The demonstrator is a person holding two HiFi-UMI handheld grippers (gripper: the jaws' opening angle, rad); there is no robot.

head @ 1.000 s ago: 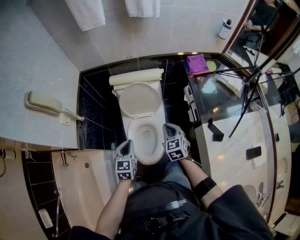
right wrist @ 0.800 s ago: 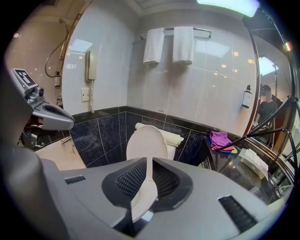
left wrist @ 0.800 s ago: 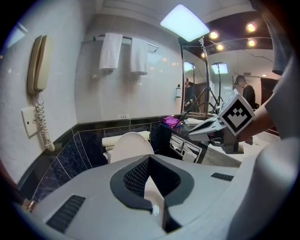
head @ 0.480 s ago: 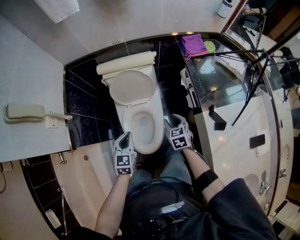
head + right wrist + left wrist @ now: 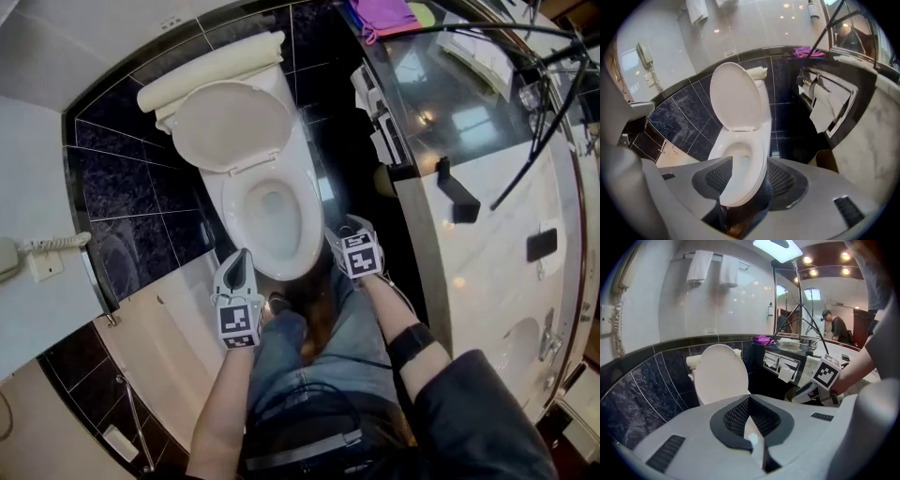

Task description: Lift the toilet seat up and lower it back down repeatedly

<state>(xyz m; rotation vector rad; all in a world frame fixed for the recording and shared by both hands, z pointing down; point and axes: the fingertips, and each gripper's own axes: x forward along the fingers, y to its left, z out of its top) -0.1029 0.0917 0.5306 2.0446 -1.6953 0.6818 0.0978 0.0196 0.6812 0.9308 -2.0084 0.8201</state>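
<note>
Two grippers are in frame, both low at the front of the bowl.

Right gripper [image 5: 347, 230]: jaws have just been opening and now stand wide, pads on nothing. In the right gripper view the front edge of the toilet seat [image 5: 311, 220] sits framed between them, slightly to the gripper's left of centre. I can't tell how far ahead of the pads it is. My read is that the jaws are spread to straddle the rim so they can close on its edge and hinge it up.

Left gripper [image 5: 241, 258]: jaws are together at the tips and hold nothing. It sits off the bowl's other front corner and points past the seat towards the lid. I judge it's parked shut to stay out of the seat's arc while the right one does the work.

The seat reads as flat on the bowl, directly ahead of and below the right gripper. The lid [image 5: 232, 127] is farther ahead, upright against the tank [image 5: 211, 70], so it's out of the way and only the ring needs to move.

Next call: close the right jaws on the front lip, then swing up and away along the hinge arc.

Risks:
- The glazed, rounded edge could slip out of the pads.
- The right gripper comes in at the right front of the rim. Off-centre like that, a lift would twist the seat on its hinges.
- The vanity [image 5: 487, 244] stands just to the right of the right gripper, so there's little room on that side.
</note>
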